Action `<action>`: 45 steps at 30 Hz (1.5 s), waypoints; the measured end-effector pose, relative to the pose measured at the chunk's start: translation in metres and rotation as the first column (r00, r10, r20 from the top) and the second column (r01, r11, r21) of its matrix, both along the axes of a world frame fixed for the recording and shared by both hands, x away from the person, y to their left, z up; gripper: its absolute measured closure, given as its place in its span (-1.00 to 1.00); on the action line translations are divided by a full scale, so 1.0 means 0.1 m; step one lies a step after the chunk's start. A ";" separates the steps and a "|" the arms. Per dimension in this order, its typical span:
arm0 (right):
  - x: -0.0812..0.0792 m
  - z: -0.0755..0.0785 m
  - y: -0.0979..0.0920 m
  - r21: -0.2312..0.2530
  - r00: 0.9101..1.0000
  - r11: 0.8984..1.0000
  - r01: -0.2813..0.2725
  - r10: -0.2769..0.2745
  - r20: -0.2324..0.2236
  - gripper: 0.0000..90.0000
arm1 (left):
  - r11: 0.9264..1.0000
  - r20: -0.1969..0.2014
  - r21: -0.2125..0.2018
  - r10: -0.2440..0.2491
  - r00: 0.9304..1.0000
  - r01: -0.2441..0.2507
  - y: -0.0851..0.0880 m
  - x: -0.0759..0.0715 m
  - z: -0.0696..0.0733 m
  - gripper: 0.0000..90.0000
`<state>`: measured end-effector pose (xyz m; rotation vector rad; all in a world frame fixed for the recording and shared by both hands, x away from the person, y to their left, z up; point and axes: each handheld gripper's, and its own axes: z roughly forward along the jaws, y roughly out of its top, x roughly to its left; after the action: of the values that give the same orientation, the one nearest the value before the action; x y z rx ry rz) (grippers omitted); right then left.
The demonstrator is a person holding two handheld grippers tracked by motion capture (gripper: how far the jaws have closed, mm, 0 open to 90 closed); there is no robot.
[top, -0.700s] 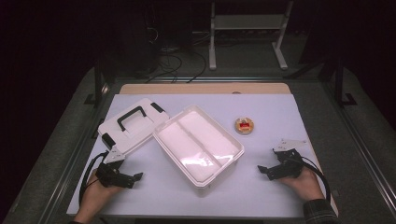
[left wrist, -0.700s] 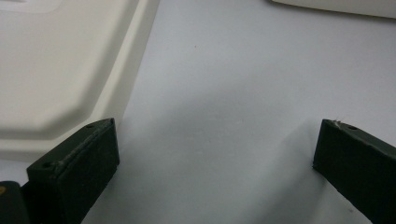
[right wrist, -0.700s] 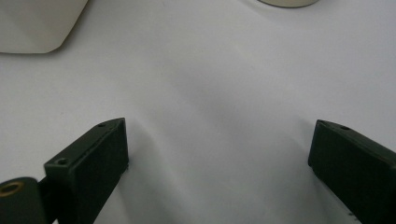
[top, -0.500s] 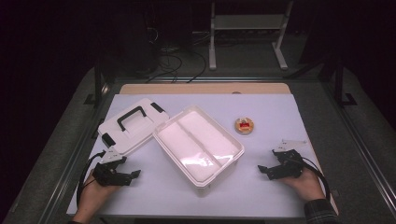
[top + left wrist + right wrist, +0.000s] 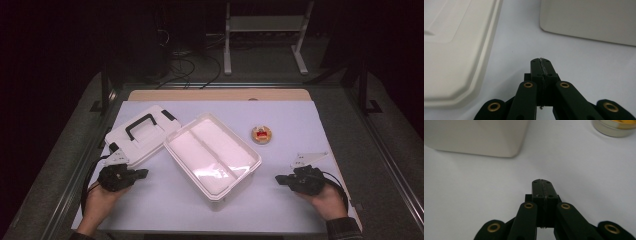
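One open white bin [image 5: 212, 155] mid-table, one lid [image 5: 142, 132] touching its left side, one small round tin [image 5: 261, 134] to the right. Two grippers, left [image 5: 142, 173] and right [image 5: 280, 180], near edge, jaws pressed together, empty, unobstructed.

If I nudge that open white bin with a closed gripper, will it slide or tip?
Probably slide. The white bin is wide, shallow and looks empty, so likely light, and it sits flat on the smooth table cover. A push at one corner may spin it. Its thin rim could flex slightly, and it may bump the lid alongside.
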<state>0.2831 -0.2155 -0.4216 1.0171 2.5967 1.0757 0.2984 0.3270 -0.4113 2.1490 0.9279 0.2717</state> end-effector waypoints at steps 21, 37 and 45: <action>-0.17 0.23 0.48 0.108 0.985 0.979 -0.173 0.171 0.027 0.99 | 0.996 0.090 -0.034 -0.080 0.993 0.083 -0.32 0.60 0.29 0.99; -0.12 0.38 0.57 0.132 0.986 0.979 -0.153 0.142 0.091 0.99 | 0.989 0.096 -0.051 -0.134 0.986 0.139 -0.55 0.77 0.28 0.99; -0.08 0.39 0.54 0.121 0.988 0.984 -0.129 0.117 0.096 1.00 | 0.980 0.095 -0.062 -0.184 0.978 0.190 -0.57 0.72 0.30 0.99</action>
<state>0.2750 -0.1614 -0.3823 0.8215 2.5773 1.2987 0.3705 0.2699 -0.3817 2.1239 0.6696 0.2348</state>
